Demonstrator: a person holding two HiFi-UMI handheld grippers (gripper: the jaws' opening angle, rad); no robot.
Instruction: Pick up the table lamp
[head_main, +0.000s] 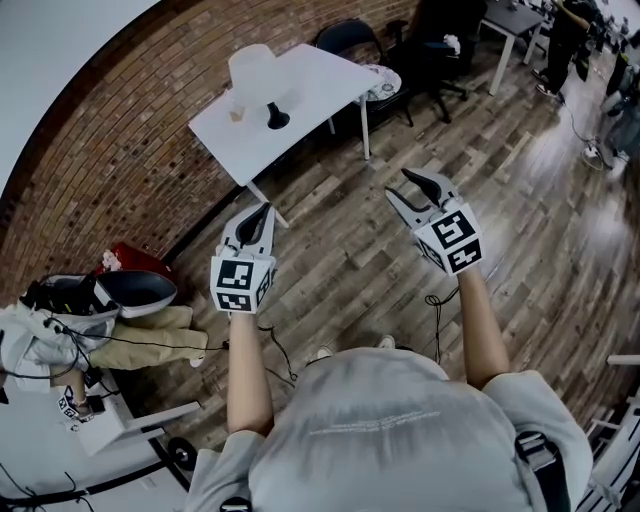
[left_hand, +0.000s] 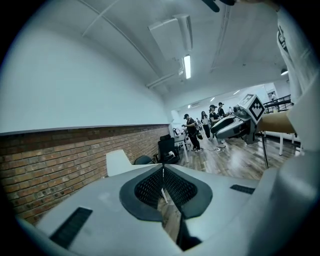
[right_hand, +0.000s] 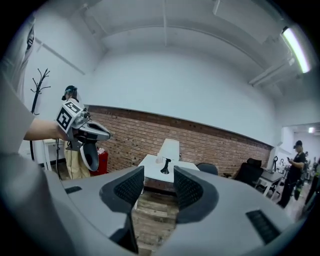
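Observation:
The table lamp has a white shade (head_main: 255, 70) and a black foot (head_main: 277, 118). It stands upright on a white table (head_main: 320, 85) against the brick wall. In the right gripper view the lamp (right_hand: 169, 150) shows far off, in line with the gap between the jaws. My left gripper (head_main: 266, 212) is shut and empty, held over the wooden floor well short of the table. My right gripper (head_main: 400, 184) is open and empty, at about the same distance, to the right. From the left gripper (left_hand: 162, 172) only a white shape (left_hand: 119, 161), seemingly the shade, shows above the jaws.
A small cup (head_main: 237, 113) stands beside the lamp. Black office chairs (head_main: 350, 40) sit behind the table. Bags, a red object (head_main: 135, 258) and clutter lie at the left wall. Cables (head_main: 437, 300) trail on the floor. People stand far off at the right (head_main: 570, 40).

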